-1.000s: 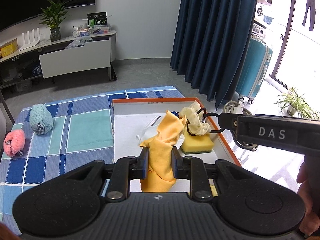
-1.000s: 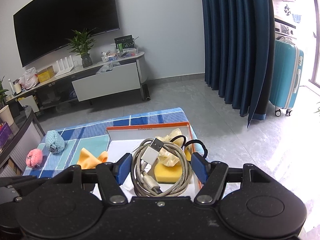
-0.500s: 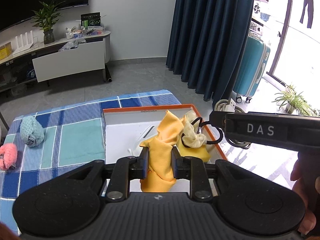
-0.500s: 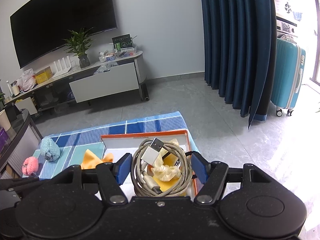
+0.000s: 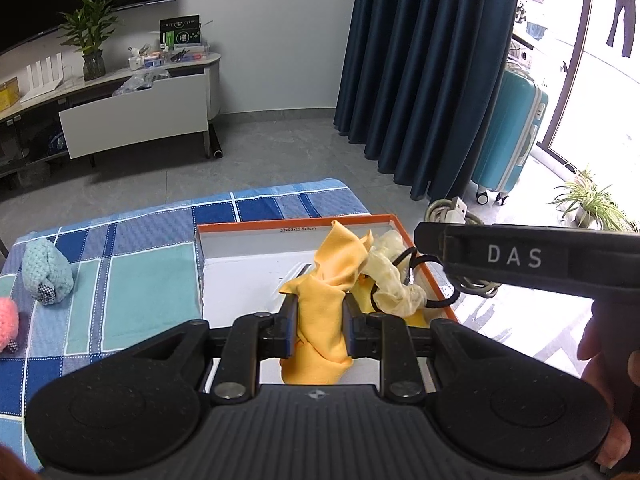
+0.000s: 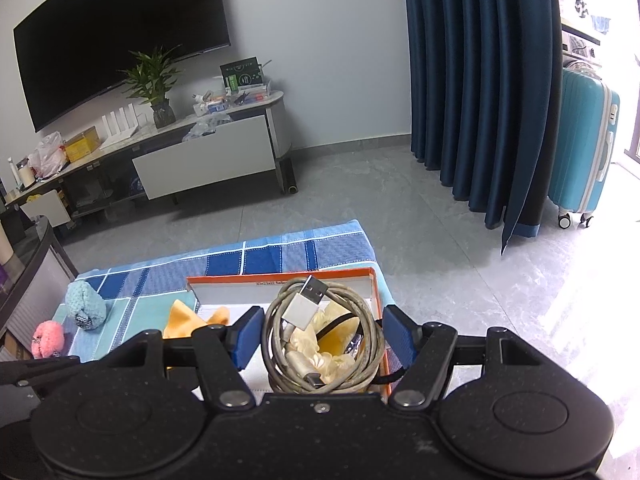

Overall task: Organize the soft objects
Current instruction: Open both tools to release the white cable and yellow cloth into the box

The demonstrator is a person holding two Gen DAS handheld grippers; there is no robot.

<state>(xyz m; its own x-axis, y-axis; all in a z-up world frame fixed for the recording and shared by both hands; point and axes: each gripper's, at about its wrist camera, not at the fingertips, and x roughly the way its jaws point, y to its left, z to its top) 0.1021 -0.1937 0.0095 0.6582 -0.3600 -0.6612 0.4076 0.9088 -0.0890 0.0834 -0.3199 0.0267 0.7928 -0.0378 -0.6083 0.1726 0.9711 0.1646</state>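
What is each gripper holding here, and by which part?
Left gripper: yellow cloth, pinched mid-bunch. Right gripper: coiled USB cable, jaws on the coil's outer sides.

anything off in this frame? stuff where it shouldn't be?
Mostly tidy. The cable coil in the right gripper isn't soft like the rest. The black hair tie hangs over the box rim. The blue and pink knit pieces lie outside on the cloth. Left gripper holds the yellow cloth.

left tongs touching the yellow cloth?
Touching. The left wrist view shows the left tongs closed with both pads pressed into the yellow cloth, which bunches between them.
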